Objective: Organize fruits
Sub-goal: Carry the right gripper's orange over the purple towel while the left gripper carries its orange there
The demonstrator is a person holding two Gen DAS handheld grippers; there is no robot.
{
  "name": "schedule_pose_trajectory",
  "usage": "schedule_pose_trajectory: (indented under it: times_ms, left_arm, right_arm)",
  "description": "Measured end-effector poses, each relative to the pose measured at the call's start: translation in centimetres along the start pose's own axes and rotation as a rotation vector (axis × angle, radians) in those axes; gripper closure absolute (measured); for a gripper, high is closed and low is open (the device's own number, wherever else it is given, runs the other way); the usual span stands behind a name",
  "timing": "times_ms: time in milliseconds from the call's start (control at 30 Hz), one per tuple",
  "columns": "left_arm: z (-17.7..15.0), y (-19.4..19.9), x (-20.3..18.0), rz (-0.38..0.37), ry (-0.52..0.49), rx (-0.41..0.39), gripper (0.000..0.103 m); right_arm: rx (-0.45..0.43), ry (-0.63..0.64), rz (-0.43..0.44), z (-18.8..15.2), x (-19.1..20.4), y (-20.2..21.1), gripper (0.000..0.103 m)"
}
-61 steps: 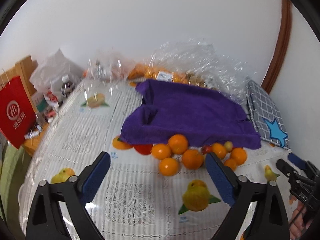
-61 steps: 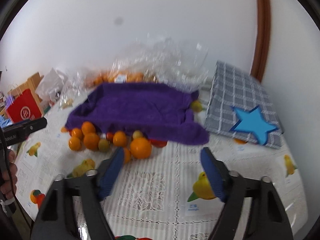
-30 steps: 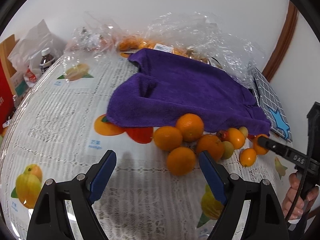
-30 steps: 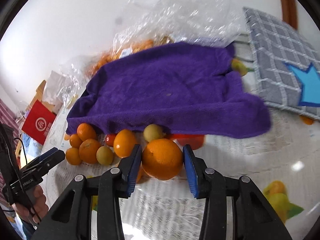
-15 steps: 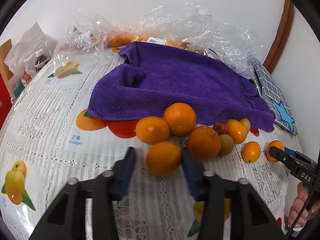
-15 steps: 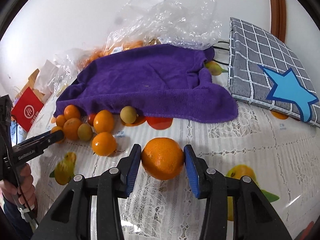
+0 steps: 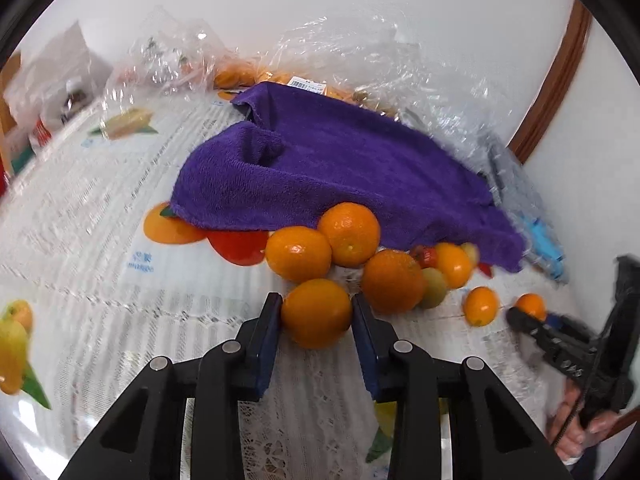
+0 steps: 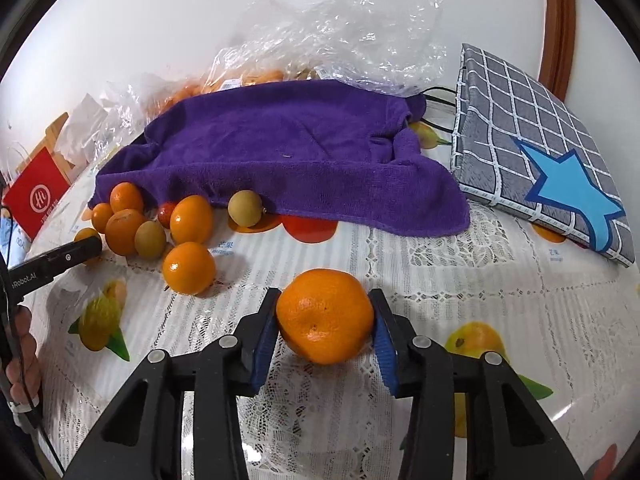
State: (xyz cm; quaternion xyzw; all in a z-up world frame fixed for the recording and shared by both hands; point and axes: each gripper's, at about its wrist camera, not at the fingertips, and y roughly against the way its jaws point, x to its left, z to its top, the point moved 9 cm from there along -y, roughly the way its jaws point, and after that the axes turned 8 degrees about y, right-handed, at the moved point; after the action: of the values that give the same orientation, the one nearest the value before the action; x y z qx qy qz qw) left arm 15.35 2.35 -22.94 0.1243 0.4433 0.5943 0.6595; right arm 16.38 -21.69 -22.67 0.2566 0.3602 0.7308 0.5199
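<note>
My left gripper [image 7: 316, 314] is shut on an orange [image 7: 317, 313] at the front of a pile of oranges [image 7: 348, 236] and small fruits lying along the edge of a purple towel [image 7: 328, 164]. My right gripper [image 8: 325, 320] is shut on a large orange [image 8: 325, 316] and holds it over the lace tablecloth [image 8: 420, 264], to the right of the pile [image 8: 188, 220]. A loose orange [image 8: 189, 267] and a small tan fruit [image 8: 245, 208] lie near it. The right gripper also shows at the right in the left wrist view [image 7: 532, 320].
Clear plastic bags [image 8: 340, 28] with more oranges sit behind the towel. A grey checked cushion with a blue star [image 8: 536, 148] lies at the right. A red paper bag [image 8: 36, 196] stands at the far left. The table is round, covered with fruit-print lace.
My left gripper moved in and shut on the front orange of the pile. My right gripper shut on the large orange a second ago and has carried it away from the pile, toward the right.
</note>
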Motion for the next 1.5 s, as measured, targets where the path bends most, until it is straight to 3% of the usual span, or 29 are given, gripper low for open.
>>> schedule_pose_trajectory:
  times_ms: [100, 300, 700, 1500]
  left_arm:
    - [0.3, 1.2, 0.4, -0.090, 0.055, -0.045, 0.070]
    - [0.7, 2.2, 0.4, -0.069, 0.064, -0.101, 0.070]
    - [1.2, 3.8, -0.7, -0.107, 0.014, -0.175, 0.070]
    - [1.3, 4.6, -1.3, -0.109, -0.006, -0.210, 0.070]
  right_arm:
    - [-0.032, -0.021, 0.043, 0.0, -0.1, 0.6, 0.060]
    - [-0.097, -0.008, 0.056, 0.5, 0.4, 1.8, 0.060]
    - [-0.150, 0.021, 0.068, 0.4, 1.1, 3.0, 0.060]
    - [-0.175, 0.020, 0.111, 1.0, 2.2, 4.7, 0.060]
